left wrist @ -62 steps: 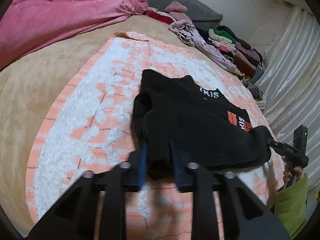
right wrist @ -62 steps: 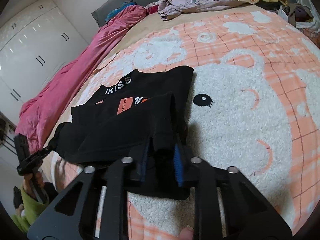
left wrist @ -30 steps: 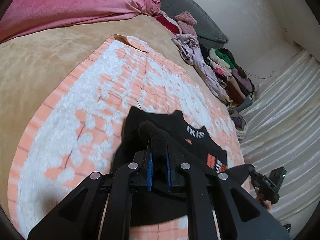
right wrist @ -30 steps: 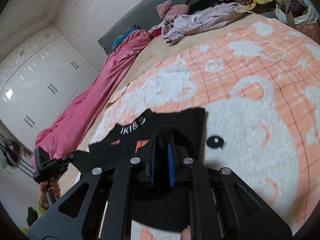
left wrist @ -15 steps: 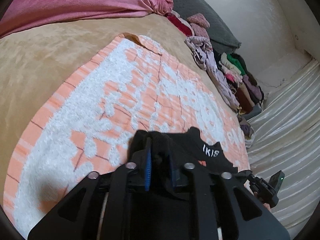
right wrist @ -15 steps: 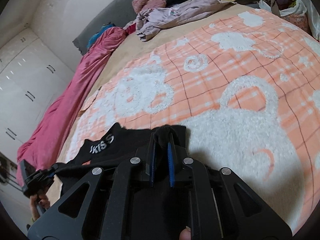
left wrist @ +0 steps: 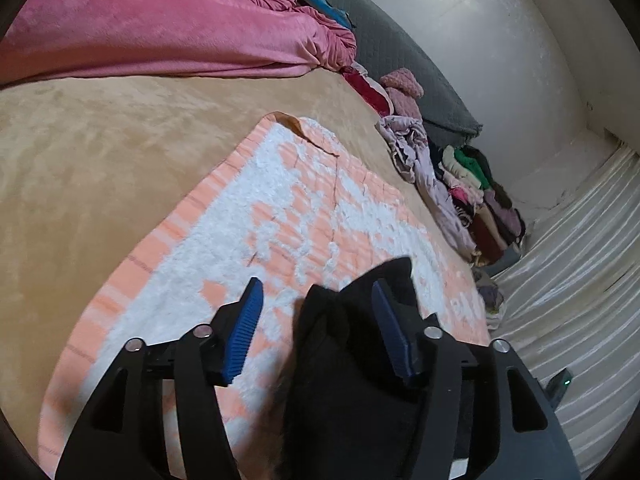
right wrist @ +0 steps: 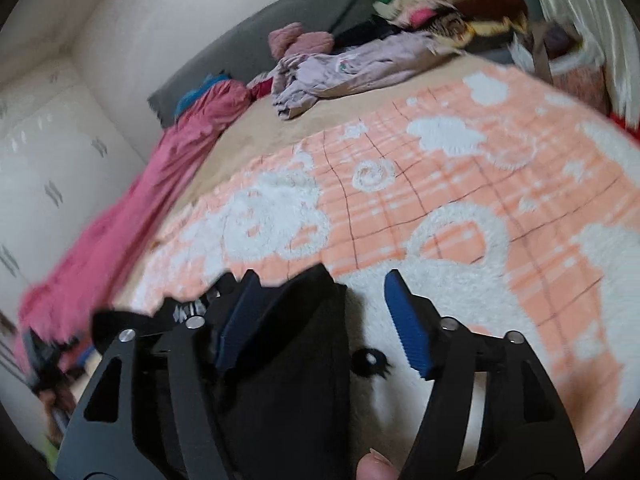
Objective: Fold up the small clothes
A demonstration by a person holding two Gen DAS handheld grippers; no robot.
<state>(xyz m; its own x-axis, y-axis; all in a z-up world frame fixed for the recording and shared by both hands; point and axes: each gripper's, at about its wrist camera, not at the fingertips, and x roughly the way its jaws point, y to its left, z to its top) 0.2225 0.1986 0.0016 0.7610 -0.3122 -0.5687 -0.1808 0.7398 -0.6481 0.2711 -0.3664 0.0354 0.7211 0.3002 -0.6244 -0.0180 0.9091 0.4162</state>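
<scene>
A small black garment (left wrist: 348, 364) with white lettering lies folded on the peach and white blanket (left wrist: 280, 216). In the left wrist view my left gripper (left wrist: 316, 292) has its jaws opening; the garment's raised edge sits loose between the blue pads, nearer the right one. In the right wrist view my right gripper (right wrist: 320, 284) is also opening, and the black garment (right wrist: 288, 364) lies between its fingers against the left pad, free of the right one. The garment's near part is hidden under both grippers.
A pink bedspread (left wrist: 160, 24) is bunched at the far left of the tan bed cover (left wrist: 100, 152). A lilac garment (right wrist: 352, 64) and a stack of clothes (left wrist: 480, 196) line the far side by a grey headboard. A fingertip (right wrist: 376, 466) shows at the bottom edge.
Both grippers were shut on the black garment's edge and carried it over toward the near side. Their jaws have now parted and the fabric has dropped free.
</scene>
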